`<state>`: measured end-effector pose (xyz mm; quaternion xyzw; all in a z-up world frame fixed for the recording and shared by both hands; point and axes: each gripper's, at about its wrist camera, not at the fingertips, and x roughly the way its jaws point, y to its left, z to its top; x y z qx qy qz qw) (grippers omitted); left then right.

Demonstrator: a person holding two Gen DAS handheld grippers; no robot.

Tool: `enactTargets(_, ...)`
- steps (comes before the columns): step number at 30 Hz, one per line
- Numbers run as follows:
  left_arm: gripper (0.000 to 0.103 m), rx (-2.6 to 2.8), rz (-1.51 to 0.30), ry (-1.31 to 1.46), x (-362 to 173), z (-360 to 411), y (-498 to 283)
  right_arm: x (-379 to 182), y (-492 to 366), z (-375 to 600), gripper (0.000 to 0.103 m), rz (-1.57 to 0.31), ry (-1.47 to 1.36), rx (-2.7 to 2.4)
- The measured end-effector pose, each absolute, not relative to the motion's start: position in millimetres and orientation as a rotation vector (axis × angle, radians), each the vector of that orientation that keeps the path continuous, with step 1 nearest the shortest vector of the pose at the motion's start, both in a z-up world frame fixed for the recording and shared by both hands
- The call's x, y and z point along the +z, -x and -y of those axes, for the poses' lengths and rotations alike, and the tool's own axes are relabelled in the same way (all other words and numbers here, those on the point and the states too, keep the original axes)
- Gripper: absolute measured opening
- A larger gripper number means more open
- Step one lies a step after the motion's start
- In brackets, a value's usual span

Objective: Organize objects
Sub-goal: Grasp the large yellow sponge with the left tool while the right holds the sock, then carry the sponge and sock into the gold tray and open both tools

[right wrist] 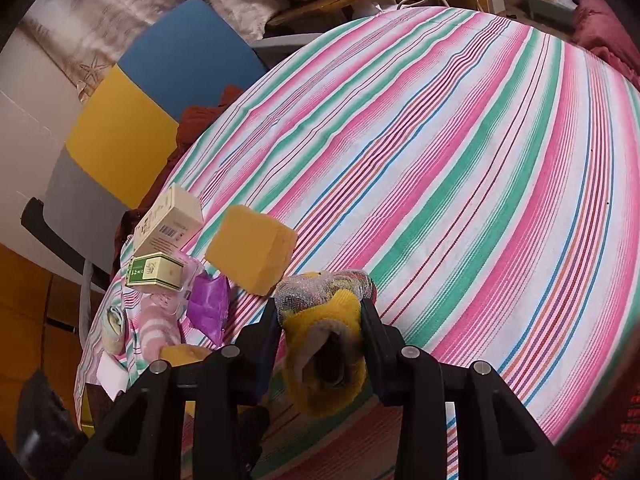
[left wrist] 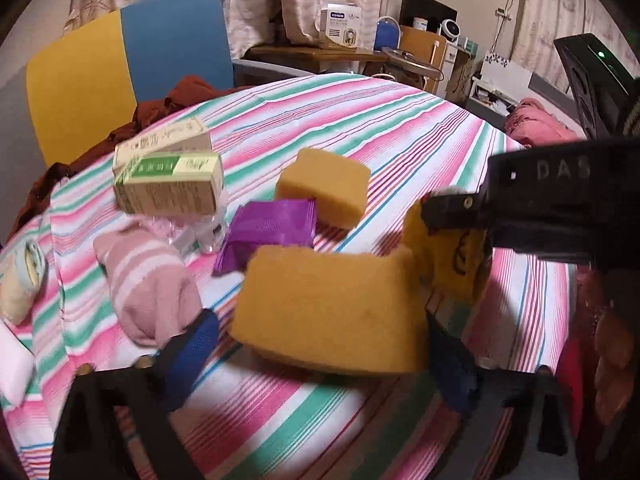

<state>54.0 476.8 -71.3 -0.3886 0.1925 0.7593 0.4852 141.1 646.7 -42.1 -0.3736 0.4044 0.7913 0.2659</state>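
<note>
My left gripper [left wrist: 320,340] is shut on a big yellow sponge [left wrist: 328,308], held just above the striped tablecloth [left wrist: 360,128]. My right gripper [right wrist: 320,312] is shut on a yellow sock roll [right wrist: 324,344]; it also shows in the left wrist view [left wrist: 452,256] under the right gripper's black body. A second yellow sponge [left wrist: 324,186] [right wrist: 250,250], a purple packet [left wrist: 272,232] [right wrist: 208,304], a pink striped sock [left wrist: 148,284] [right wrist: 154,332] and two cream-and-green boxes [left wrist: 168,184] [right wrist: 160,248] lie in a cluster at the table's left.
A pale sock roll [left wrist: 20,280] and a white block [left wrist: 12,360] lie at the left edge. A blue and yellow chair [left wrist: 120,72] with brown cloth stands behind the table. Shelves and clutter stand at the back right. The tablecloth's right half [right wrist: 480,160] is bare.
</note>
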Motion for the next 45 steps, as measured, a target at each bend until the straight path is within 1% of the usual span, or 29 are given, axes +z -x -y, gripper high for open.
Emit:
enactTargets(1, 0.084, 1.827, -0.441, 0.958, -72, -473, -54, -42, -141, -647, 0.039, -1.091, 1.010, 2.136)
enactTargets(2, 0.080, 1.818, -0.423, 0.959, -72, -470, -55, -43, -141, -647, 0.039, -1.087, 1.013, 2.135)
enactTargets(7, 0.077, 1.834, -0.398, 0.951, -72, -453, -60, -41, -138, -644, 0.039, -1.055, 1.025, 2.143)
enactTargets(11, 0.074, 1.831, -0.301, 0.984, -75, -431, -55, -40, -139, -643, 0.039, -1.043, 1.029, 2.149)
enactTargets(14, 0.074, 1.830, -0.249, 0.997, -76, -414, -53, -38, -136, -638, 0.039, -1.013, 1.040, 2.170)
enactTargets(17, 0.073, 1.843, -0.254, 0.979, -77, -400, -61, -33, -131, -632, 0.039, -0.966, 1.045, 2.208)
enactTargets(24, 0.071, 1.856, -0.223, 0.962, -77, -371, -71, -13, -118, -606, 0.039, -0.770, 1.017, 2.352)
enactTargets(27, 0.070, 1.873, -0.240, 0.944, -73, -358, -73, -14, -113, -600, 0.039, -0.721, 1.053, 2.357)
enactTargets(32, 0.070, 1.883, -0.143, 0.959, -63, -324, -73, -17, -115, -602, 0.039, -0.738, 1.073, 2.345)
enactTargets(35, 0.070, 1.906, -0.117, 0.947, -56, -303, -72, -15, -114, -598, 0.039, -0.708, 1.077, 2.348)
enactTargets(38, 0.070, 1.930, -0.091, 0.925, -47, -282, -69, -11, -113, -590, 0.039, -0.660, 1.066, 2.379)
enactTargets(42, 0.070, 1.968, -0.032, 0.910, -35, -252, -64, -1, -108, -571, 0.039, -0.532, 1.036, 2.449)
enactTargets(45, 0.070, 2.000, 0.008, 0.901, -28, -232, -58, -3, -99, -557, 0.039, -0.472, 1.084, 2.485)
